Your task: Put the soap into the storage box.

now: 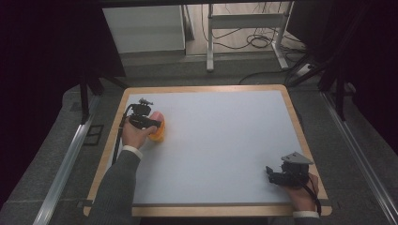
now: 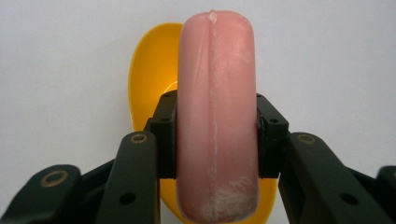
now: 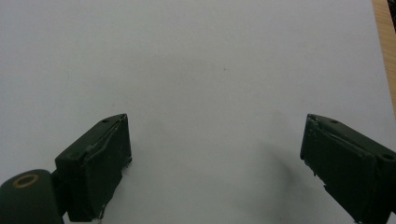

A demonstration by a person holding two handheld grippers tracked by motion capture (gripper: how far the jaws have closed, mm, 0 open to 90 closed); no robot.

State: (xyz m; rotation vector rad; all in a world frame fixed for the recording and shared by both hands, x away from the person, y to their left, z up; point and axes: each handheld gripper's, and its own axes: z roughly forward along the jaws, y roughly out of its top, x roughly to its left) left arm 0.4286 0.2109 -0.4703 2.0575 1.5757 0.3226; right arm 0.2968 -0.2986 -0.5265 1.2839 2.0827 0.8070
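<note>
A pink sausage-shaped piece (image 2: pixel 217 93) stands on end between the jaws of my left gripper (image 2: pixel 217 135), whose pads press on both of its sides. Right behind and under it lies a yellow dish-like piece (image 2: pixel 152 70). In the high view my left gripper (image 1: pixel 149 123) is at the table's left side, with the pink piece (image 1: pixel 158 115) and the yellow piece (image 1: pixel 159 136) at its tip. My right gripper (image 1: pixel 271 174) rests near the front right corner; its jaws (image 3: pixel 215 158) stand wide apart over bare white table.
The white tabletop has a wooden rim (image 1: pixel 206 88). Beyond the far edge are a grey floor, metal frame legs (image 1: pixel 210 42) and loose cables (image 1: pixel 258 42). Dark stands flank the table on both sides.
</note>
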